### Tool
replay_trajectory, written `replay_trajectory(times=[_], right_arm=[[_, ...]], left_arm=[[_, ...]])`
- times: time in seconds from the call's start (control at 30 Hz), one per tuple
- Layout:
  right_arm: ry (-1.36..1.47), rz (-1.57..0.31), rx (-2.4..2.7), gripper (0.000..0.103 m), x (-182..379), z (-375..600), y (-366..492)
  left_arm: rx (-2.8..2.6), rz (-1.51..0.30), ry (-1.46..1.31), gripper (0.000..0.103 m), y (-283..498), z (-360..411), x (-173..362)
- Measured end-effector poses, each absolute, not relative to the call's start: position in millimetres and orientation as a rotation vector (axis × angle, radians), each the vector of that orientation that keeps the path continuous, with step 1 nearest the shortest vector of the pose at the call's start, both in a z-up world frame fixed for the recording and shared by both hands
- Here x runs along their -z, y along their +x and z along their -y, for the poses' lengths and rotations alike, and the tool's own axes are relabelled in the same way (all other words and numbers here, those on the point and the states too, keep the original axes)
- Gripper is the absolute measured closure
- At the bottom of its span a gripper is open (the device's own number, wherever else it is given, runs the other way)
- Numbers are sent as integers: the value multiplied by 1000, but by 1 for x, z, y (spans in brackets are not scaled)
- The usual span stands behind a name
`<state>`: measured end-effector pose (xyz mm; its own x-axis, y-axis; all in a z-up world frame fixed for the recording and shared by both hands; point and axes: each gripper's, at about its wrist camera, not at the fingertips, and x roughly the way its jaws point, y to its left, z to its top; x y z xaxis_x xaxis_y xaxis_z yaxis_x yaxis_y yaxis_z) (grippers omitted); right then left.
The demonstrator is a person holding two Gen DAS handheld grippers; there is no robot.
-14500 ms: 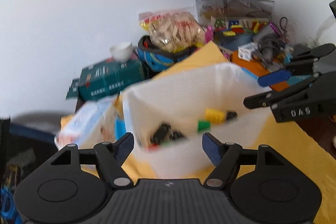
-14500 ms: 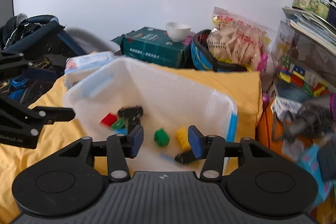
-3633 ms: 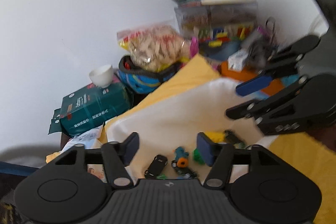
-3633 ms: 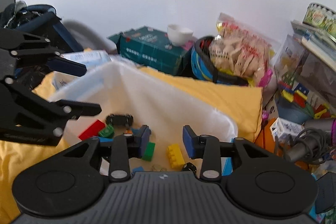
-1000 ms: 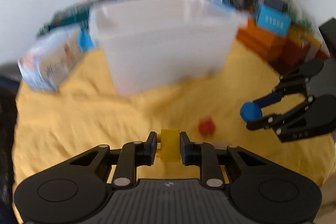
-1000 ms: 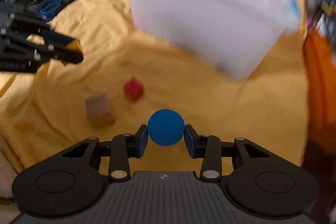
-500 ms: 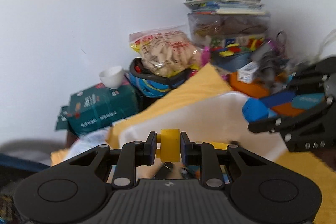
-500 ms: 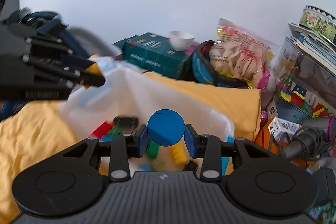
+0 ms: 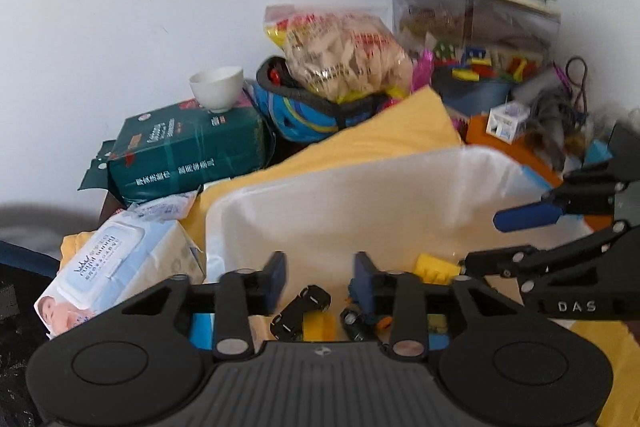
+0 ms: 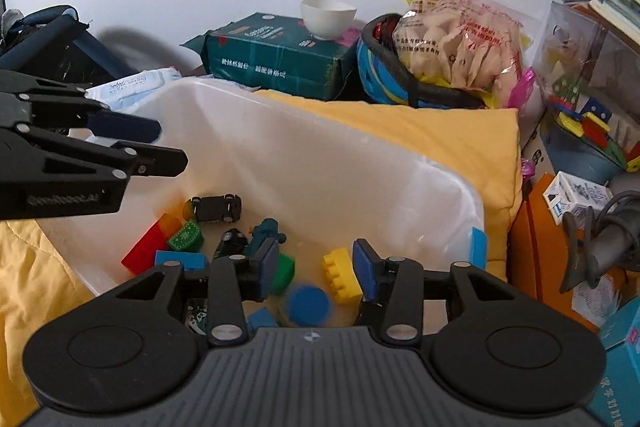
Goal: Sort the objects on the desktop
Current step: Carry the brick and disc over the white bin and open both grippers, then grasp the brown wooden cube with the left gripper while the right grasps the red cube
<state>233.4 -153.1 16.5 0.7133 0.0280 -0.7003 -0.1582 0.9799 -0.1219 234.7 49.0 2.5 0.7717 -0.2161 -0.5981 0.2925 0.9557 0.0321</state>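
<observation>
Both of my grippers are over the white bin (image 10: pixel 328 163), which sits on the yellow cloth (image 10: pixel 420 131).

Left gripper (image 9: pixel 320 277): jaws opening, nothing between the pads. Seen past them, in the bin: a black toy car (image 9: pixel 301 311) and a blurred yellow block (image 9: pixel 318 326) just beside it. A second yellow piece (image 9: pixel 434 269) lies further right, near the fingers of my right gripper (image 9: pixel 496 239), which crosses in from the right edge of the left wrist view.

Right gripper (image 10: pixel 314 267): jaws opening, released, pads apart with nothing pressed between them. The blue ball (image 10: pixel 309 305) shows blurred just below the gap, inside the bin, clear of both pads. I cannot tell whether it rests on the bin floor.

Bin contents in the right wrist view: yellow brick (image 10: pixel 342 275) just right of the ball, green block (image 10: pixel 284 273) to its left, red block (image 10: pixel 146 249), small green piece (image 10: pixel 186 235), blue brick (image 10: pixel 182 261), a black toy car (image 10: pixel 216 207) toward the far side, a dark teal toy (image 10: pixel 264 233) near centre.

Left gripper also visible at the left edge of this view (image 10: pixel 160 143), over the bin's left rim.

Behind the bin: green pack (image 10: pixel 276 57) with a white cup (image 10: pixel 328 17) on top, and a bag of snacks (image 10: pixel 460 39).
</observation>
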Motion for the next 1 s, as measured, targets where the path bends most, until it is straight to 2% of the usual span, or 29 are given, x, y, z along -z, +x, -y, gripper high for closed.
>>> replay_trajectory(times=[0.23,0.3,0.37,0.47,0.63,1.0], right_arm=[[-186,-715,-129,57,-34,148,203],[-201,-712,-144,52,-37,144,182],[-202,-707,-157,46,-36,142,164],[-215,-733,-162,43,-29,138,143],[-206,-792,-166,43,-10,133,123],[-132,-915,-194,41,32,136,98]], left_arm=[[272,-574,172,48,198,-48,-28],[266,-569,153,36,177,-48,-34],[301,-575,127,29,152,-48,-32],[328,-623,165,29,121,-40,-16],[346,-727,167,29,85,-35,18],[339,-895,142,29,61,-34,65]])
